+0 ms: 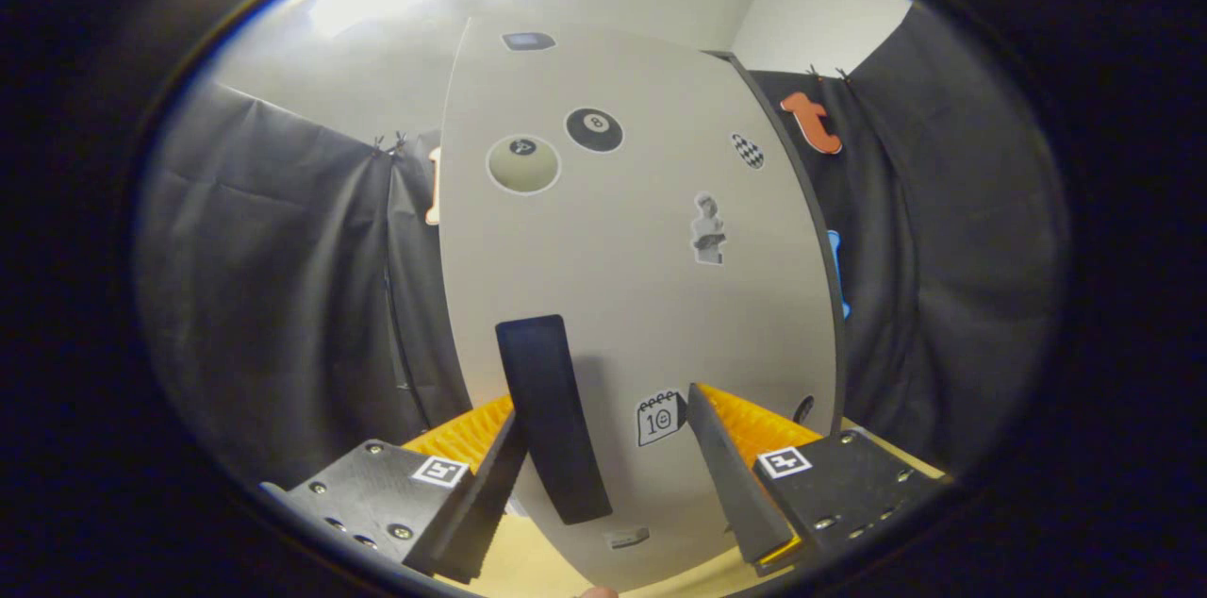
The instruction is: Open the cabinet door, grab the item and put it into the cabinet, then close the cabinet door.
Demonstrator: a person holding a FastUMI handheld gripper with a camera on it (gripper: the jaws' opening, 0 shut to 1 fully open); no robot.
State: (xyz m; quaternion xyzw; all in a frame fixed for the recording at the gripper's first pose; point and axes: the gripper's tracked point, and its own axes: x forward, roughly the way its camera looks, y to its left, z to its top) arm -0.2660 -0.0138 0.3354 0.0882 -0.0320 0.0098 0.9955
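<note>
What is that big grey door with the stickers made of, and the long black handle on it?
The flat pale grey cabinet door looks like painted or laminated board: smooth, matt, with a thin dark edge, though that is a guess. The long black bar handle looks like matt plastic or coated metal; its dull, even surface leaves that open. The gripper is open, with the handle beside one finger, inside the gap.

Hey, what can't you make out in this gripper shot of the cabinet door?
- Cabinet inside: hidden behind the door, gripper view.
- The item to store: cannot be made out.
- Whether the gripper touches the handle: the handle stands between the open fingers, near the left one; contact is unclear.
- Small stickers: too small to make out in detail.
- Door's lower edge: cut off behind the fingers.
</note>
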